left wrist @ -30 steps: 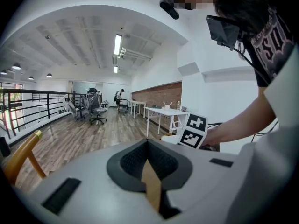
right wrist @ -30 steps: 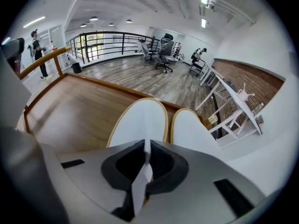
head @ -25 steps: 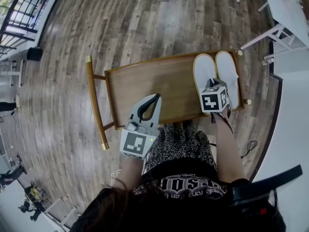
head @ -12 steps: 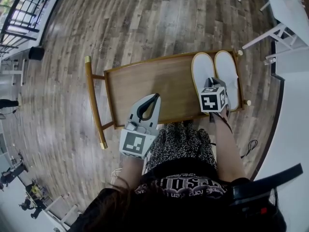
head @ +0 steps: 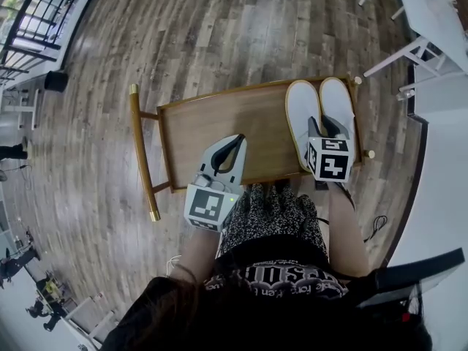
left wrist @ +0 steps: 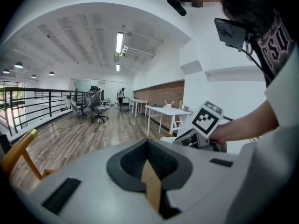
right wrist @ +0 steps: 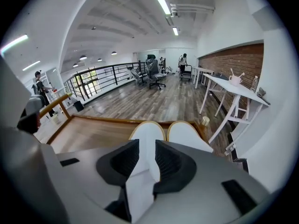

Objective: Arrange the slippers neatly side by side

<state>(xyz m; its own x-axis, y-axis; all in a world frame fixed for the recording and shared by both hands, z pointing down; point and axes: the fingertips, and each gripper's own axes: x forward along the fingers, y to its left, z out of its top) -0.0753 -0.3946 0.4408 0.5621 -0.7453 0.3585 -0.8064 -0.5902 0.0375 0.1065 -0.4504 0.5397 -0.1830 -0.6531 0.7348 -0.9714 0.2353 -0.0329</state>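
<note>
Wooden tray point(head: 219, 123): white slippers point(head: 298, 107) paired at its right edge; right gripper point(right wrist: 147, 146) jaws opening astride one, left gripper point(left wrist: 148, 143) jaws together.

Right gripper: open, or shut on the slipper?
Open: the right gripper has its jaws opening. The right gripper view shows them standing apart, with the white slipper between them and not pinched.

Grey-brown wood-plank floor point(head: 219, 35) throughout. White ceiling point(right wrist: 117, 27) carries lit strip lights point(right wrist: 162, 3). Brick wall point(right wrist: 229, 59) with white tables point(right wrist: 233, 88) along it. Black railing point(right wrist: 98, 78) opposite; office chairs point(right wrist: 154, 76) at the far end.
</note>
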